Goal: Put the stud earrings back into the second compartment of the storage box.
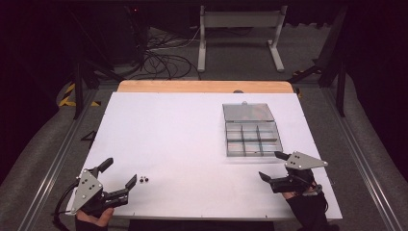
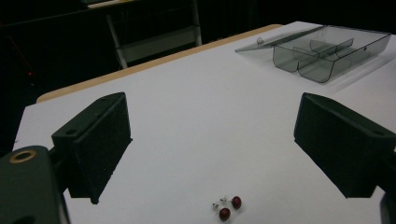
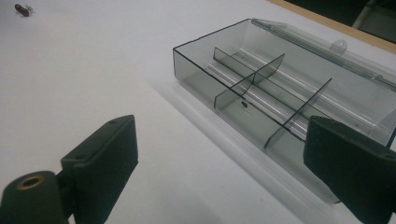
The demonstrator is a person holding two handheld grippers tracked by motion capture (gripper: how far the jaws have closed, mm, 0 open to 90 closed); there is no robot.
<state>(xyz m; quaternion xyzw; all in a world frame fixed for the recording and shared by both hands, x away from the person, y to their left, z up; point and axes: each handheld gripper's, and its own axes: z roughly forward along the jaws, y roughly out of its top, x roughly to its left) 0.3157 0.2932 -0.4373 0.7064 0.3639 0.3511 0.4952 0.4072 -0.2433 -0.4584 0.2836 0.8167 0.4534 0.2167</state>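
Observation:
Two small dark red stud earrings lie side by side on the white table near its front left. My left gripper stands open just left of them; in the left gripper view the earrings lie low between its wide jaws, untouched. A clear smoky compartment box with its lid folded back sits at the right. My right gripper is open just in front of the box's near right corner. In the right gripper view the box looks empty, and the earrings lie far off.
A wooden strip runs along the table's far edge. Beyond it stand a white metal frame and loose cables on the floor. Broad bare tabletop lies between the earrings and the box.

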